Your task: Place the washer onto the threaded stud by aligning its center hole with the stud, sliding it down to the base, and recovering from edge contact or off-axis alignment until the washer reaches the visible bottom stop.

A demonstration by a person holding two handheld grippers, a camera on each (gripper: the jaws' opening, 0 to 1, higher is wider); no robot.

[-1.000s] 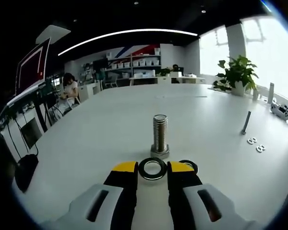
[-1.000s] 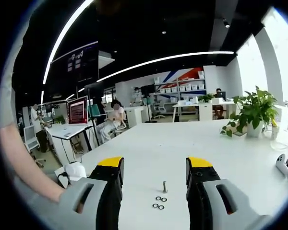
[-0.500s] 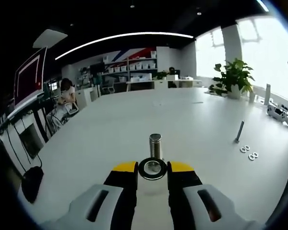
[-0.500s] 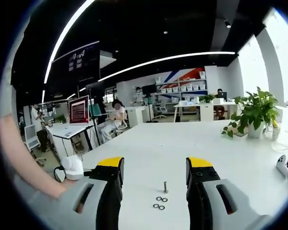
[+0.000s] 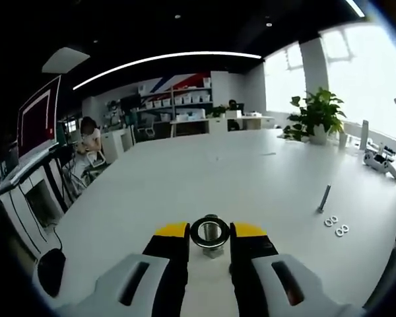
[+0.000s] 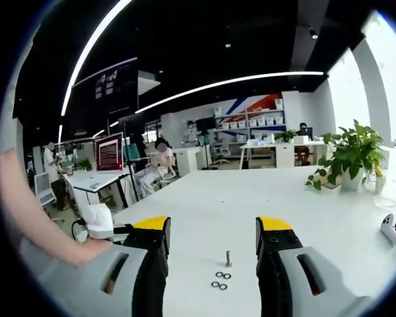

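A steel washer [image 5: 210, 232] sits pinched flat between the yellow-tipped fingers of my left gripper [image 5: 210, 232], which is shut on it. Through and just under its hole I see the threaded stud [image 5: 212, 246], viewed almost end-on, its hex base on the white table [image 5: 185, 178]. The washer hangs right over the stud's top. My right gripper [image 6: 213, 232] stands open above the table with nothing between its fingers. Far ahead of it stand a small thin bolt [image 6: 228, 257] and several loose washers [image 6: 219, 280].
In the left gripper view a thin dark bolt [image 5: 324, 197] and several spare washers [image 5: 336, 226] lie at the right. A potted plant [image 5: 312, 115] and a game controller [image 5: 381, 162] sit near the far right edge. A person's arm [image 6: 33, 224] fills the right view's left side.
My left gripper has risen and moved forward over the stud; the stud, seen from the side before, now shows almost end-on through the washer's hole. The right gripper has barely moved.
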